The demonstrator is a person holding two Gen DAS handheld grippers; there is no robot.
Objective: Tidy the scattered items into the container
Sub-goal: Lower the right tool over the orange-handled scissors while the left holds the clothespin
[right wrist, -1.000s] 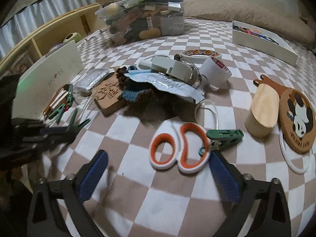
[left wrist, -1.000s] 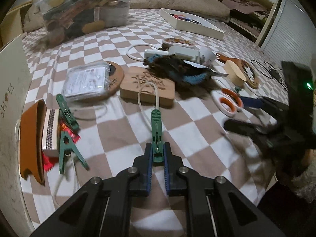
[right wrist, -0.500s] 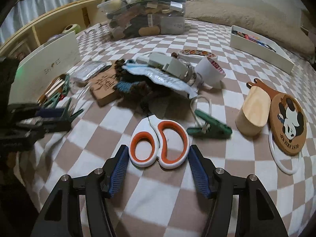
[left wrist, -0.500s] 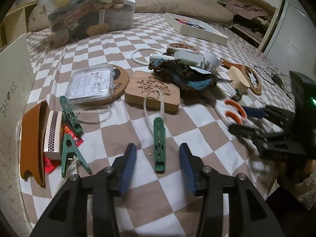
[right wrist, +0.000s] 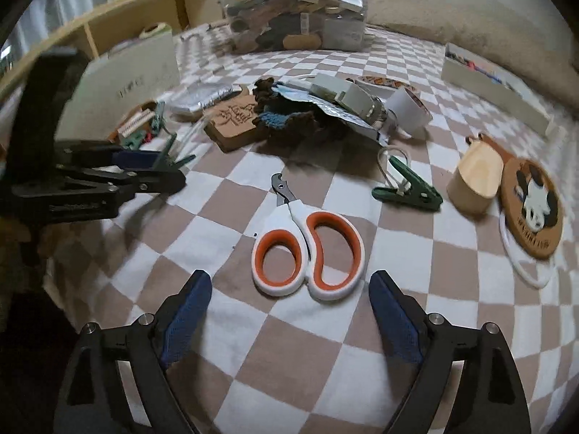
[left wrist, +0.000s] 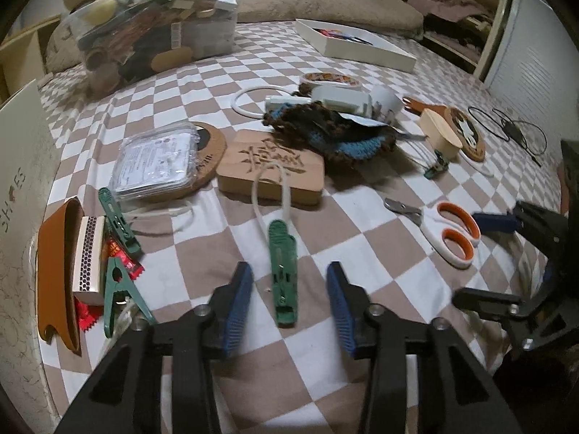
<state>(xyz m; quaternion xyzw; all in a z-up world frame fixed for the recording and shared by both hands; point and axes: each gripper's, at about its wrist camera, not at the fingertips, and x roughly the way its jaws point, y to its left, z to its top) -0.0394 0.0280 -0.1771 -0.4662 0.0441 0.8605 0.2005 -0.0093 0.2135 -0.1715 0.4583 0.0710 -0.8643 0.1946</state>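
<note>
The right gripper hangs over the checked cloth with its blue-padded jaws spread wide, and the orange-and-white scissors lie flat on the cloth just ahead of the gap, handles toward the camera and short blades pointing to 11 o'clock. At 2 o'clock from the scissors a green clothespin with a white loop rests apart from them, and farther right sit a small wooden box and a round panda coaster. At 9 o'clock the left gripper reaches in, and at 12 o'clock stands a full clear bin beyond a heap of clutter.
</note>
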